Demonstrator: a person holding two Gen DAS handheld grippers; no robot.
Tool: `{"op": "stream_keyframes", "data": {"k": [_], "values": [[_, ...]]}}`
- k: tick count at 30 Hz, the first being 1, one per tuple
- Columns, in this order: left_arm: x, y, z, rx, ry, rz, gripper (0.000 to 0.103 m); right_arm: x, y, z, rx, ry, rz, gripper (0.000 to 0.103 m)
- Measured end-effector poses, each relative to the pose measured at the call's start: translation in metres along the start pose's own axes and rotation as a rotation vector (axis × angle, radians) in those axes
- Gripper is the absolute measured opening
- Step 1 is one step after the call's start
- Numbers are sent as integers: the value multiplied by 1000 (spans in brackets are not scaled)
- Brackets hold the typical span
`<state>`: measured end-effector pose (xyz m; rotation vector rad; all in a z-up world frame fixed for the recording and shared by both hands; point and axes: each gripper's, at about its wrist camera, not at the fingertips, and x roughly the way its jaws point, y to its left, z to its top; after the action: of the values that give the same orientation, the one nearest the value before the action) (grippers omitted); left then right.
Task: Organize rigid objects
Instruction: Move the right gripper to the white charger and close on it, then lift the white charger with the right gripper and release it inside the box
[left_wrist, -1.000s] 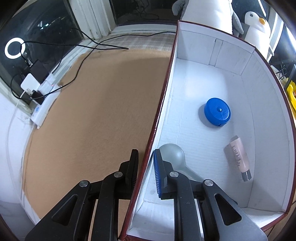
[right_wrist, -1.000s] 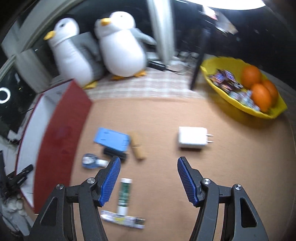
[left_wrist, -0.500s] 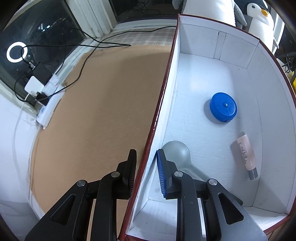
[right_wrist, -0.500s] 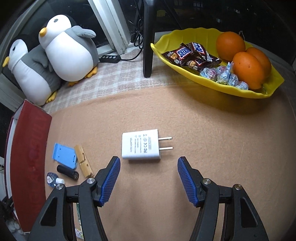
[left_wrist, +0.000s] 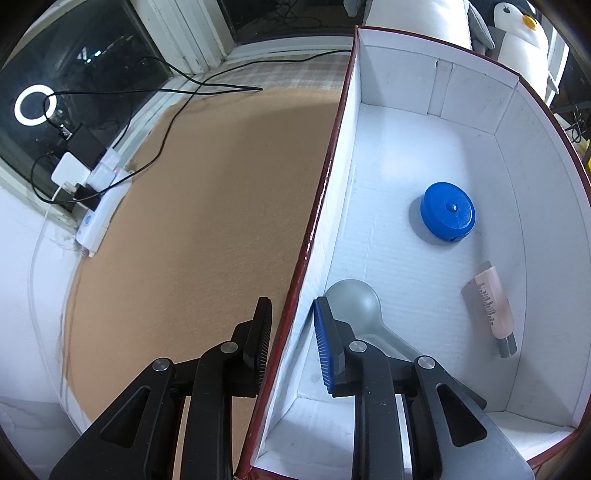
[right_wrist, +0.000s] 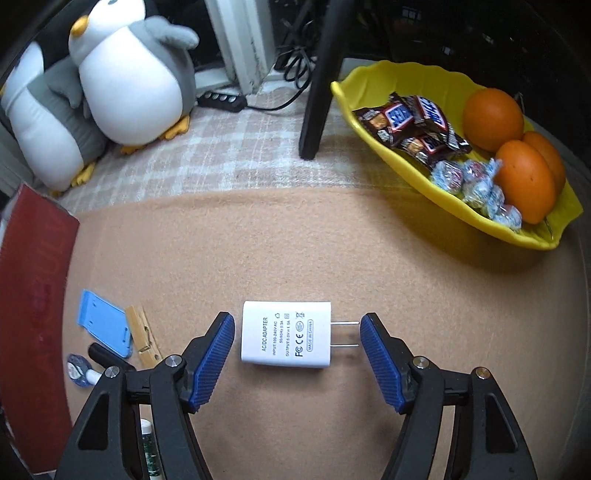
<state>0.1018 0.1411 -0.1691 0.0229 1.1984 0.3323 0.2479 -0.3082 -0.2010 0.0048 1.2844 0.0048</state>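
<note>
A red box with white inside walls holds a blue round tape measure, a pink tube and a grey scoop. My left gripper straddles the box's left wall, one finger outside and one inside, with small gaps to the wall. On the tan mat lies a white plug adapter, flat, prongs to the right. My right gripper hangs over it with its jaws opening; the adapter is between the blue pads, untouched. The box's red side shows at far left.
Left of the adapter lie a blue plastic plate, a wooden clothespin, a black cylinder and a green-white stick. A yellow bowl of sweets and oranges, a black post and plush penguins stand behind. A power strip edges the mat.
My right gripper moved right from the small items and sank over the adapter, which now sits between its wider jaws. The left gripper's jaws spread slightly around the box wall.
</note>
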Motion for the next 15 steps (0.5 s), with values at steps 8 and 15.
{"op": "stream_keyframes", "data": {"k": [8, 15], "values": [[0, 0, 0, -2, -1, -2, 23, 9, 4, -10, -51, 22, -11, 64], [0, 1, -1, -6, -7, -9, 23, 8, -1, -13, -30, 13, 16, 61]]}}
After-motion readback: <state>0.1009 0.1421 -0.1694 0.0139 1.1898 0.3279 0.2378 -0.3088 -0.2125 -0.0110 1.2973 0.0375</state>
